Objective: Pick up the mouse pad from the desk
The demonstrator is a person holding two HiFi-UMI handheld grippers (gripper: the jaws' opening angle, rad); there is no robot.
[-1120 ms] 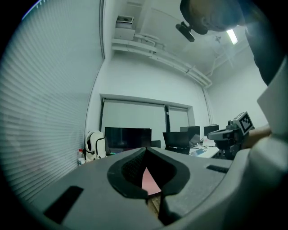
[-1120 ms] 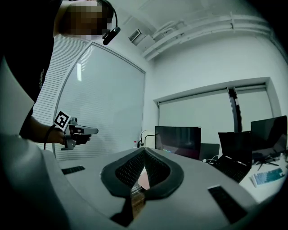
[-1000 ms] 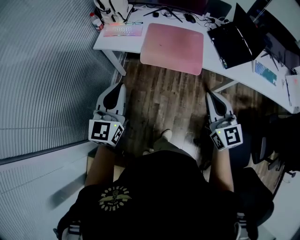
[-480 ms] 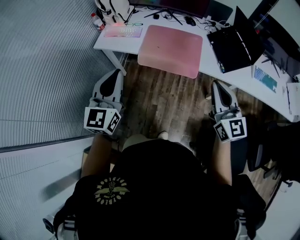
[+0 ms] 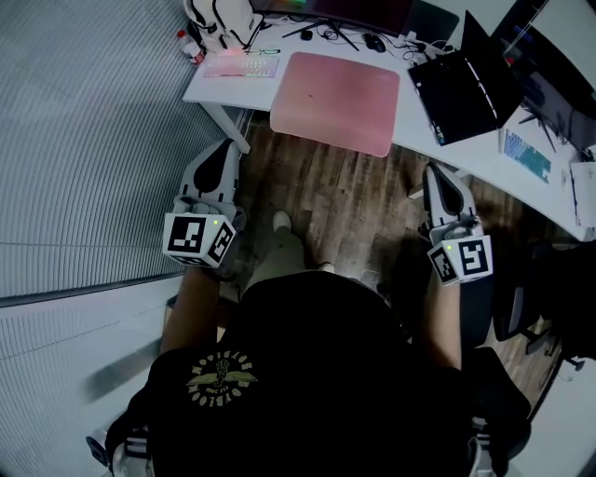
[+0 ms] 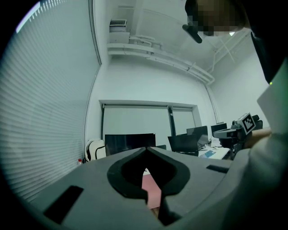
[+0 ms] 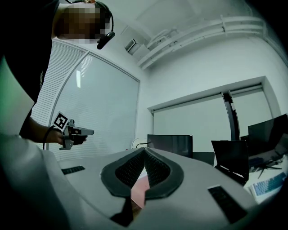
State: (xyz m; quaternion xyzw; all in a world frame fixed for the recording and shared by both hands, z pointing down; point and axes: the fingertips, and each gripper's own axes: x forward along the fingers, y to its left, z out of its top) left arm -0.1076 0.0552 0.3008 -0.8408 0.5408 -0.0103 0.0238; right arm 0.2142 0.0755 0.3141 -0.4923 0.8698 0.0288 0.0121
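Head view: mouse pad [image 5: 335,88] flat on bench [image 5: 413,116], left tongs [image 5: 226,149], right tongs [image 5: 436,174] well short. Gripper views alone: both pinched together, empty.

**Open floor up to the desk front; clutter flanking the pad**

Bare wooden floor [image 5: 345,200] is lying open between the two grippers and up to the desk [image 5: 200,90]. The left gripper [image 5: 226,149], jaws together, is sitting just beside the slanted desk leg [image 5: 228,121], with the blinds wall [image 5: 84,140] crowding its outer side. The right gripper [image 5: 437,173], jaws together, is sitting at the desk's front edge. A keyboard [image 5: 242,64] and an open laptop [image 5: 466,88] are boxing in the mouse pad [image 5: 335,88] left and right, and cables [image 5: 326,28] are lying behind it.
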